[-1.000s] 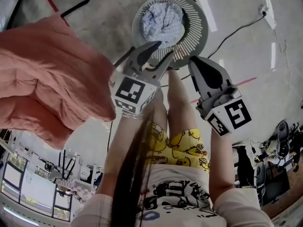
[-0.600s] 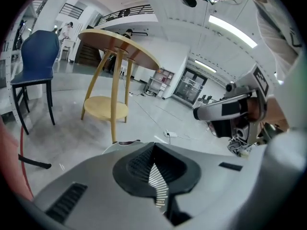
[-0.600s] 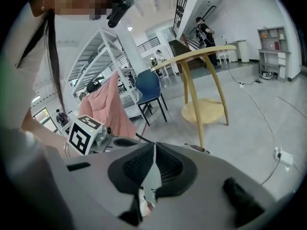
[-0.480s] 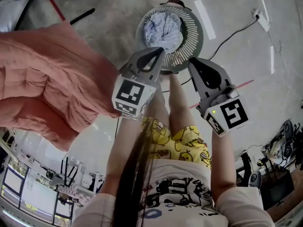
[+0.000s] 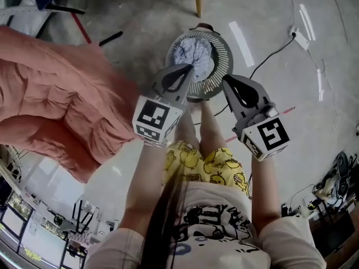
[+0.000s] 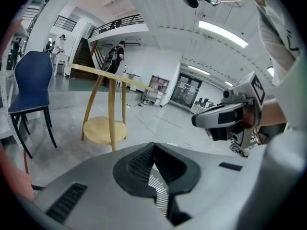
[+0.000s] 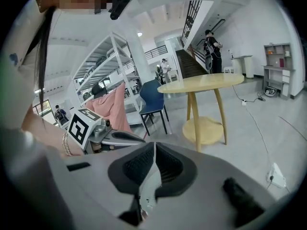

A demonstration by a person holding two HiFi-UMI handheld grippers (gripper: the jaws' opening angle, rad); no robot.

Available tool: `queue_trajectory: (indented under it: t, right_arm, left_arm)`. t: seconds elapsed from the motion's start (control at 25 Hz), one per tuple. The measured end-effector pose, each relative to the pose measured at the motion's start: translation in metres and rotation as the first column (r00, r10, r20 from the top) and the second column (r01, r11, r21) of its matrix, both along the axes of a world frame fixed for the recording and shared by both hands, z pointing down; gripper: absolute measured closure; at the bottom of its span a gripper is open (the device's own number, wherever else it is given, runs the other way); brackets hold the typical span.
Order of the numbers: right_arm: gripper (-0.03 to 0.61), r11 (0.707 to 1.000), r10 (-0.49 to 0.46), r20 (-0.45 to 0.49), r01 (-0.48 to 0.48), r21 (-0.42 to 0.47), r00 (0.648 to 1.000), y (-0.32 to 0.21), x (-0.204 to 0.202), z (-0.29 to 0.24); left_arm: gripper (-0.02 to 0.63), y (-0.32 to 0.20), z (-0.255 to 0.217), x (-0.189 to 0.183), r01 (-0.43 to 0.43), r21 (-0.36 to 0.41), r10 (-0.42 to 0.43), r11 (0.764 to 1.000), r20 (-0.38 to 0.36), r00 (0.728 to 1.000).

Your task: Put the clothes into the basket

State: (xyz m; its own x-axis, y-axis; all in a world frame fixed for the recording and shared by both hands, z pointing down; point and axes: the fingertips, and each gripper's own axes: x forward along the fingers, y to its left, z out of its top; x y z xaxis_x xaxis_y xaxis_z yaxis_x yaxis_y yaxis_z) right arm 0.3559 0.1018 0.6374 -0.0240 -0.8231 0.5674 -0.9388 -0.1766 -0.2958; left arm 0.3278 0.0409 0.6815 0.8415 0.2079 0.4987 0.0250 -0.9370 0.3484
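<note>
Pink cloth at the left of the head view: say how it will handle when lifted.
The pink cloth shows soft folds, so it will probably flop and sag from any grip. It spreads wide, so it is likely bulky and apt to trail.

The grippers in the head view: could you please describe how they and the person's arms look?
The left gripper and right gripper are light grey shells tapering to a point, with black ribbed pads; each carries a cube with black-and-white square markers. The person wears short light sleeves and a bracelet on the left wrist.
</note>
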Motion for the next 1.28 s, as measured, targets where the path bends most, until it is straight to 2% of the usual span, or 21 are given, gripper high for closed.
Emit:
queue_trajectory:
  t: [0.56, 0.76, 1.28]
  right_arm:
    - [0.548, 0.999, -0.017, -0.067, 0.02, 0.048, 0.998, -0.003, 0.017, -0.071]
    - [0.548, 0.998, -0.016, -0.084, 0.021, 0.066, 0.996, -0.005, 0.021, -0.094]
    - [0.548, 0.995, -0.035, -0.115, 0.045, 0.086, 0.993, -0.008, 0.021, -0.14]
  left_arm:
    - [0.598, -0.007, -0.095, 0.021, -0.02, 0.052, 0.025, 0.998, -0.095, 0.995]
    - [0.598, -0.008, -0.123, 0.021, -0.032, 0.089, 0.041, 0.996, -0.106, 0.994]
    - [0.598, -0.002, -0.171, 0.021, -0.024, 0.06, 0.032, 0.998, -0.148, 0.988]
